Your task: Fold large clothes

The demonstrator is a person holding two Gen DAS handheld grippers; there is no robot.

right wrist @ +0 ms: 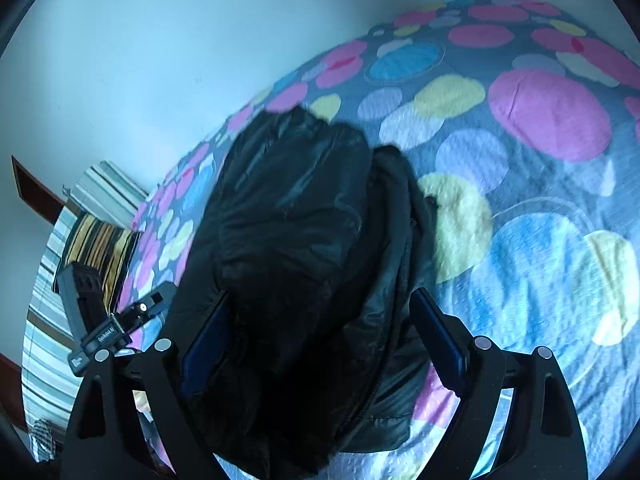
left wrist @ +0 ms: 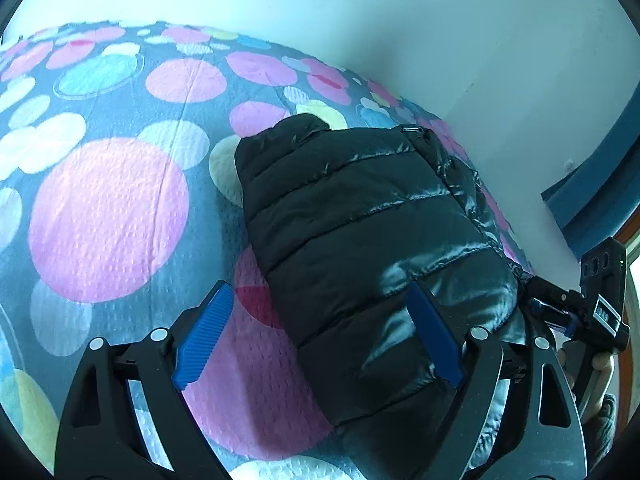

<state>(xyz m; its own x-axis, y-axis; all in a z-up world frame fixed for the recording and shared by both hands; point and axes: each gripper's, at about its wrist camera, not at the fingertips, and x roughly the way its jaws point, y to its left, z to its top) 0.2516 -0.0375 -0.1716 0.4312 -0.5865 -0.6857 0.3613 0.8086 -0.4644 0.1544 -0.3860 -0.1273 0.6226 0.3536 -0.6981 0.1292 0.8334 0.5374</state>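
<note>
The shiny black quilted puffer jacket (left wrist: 360, 248) lies folded into a compact, thick bundle on a grey bedspread printed with pink, blue, yellow and white circles (left wrist: 108, 220), close to the bed's edge along a pale wall (left wrist: 400, 20). In the left wrist view its stitched, padded bands run across the bundle and catch the light, and a rounded end of the jacket points toward the far side of the bed. In the right wrist view the same jacket (right wrist: 296, 216) looks darker and duller, with a second folded layer and a zip line showing along its right side. The left gripper (left wrist: 320, 340) stands with its jaws wide; its blue ribbed pad on the left is over bare bedspread, clear of the cloth, while the other blue pad is at the near end of the jacket, and whether it touches the fabric I cannot tell. The right gripper (right wrist: 324, 348) is also spread wide, its two dark blue pads straddling the near end of the bundle, with no sign of the cloth being pinched between them. Each view shows the other gripper at its edge, beside the jacket. Beyond the bed's end in the right wrist view lies a striped cloth in blue, white and yellow (right wrist: 92, 240).
</note>
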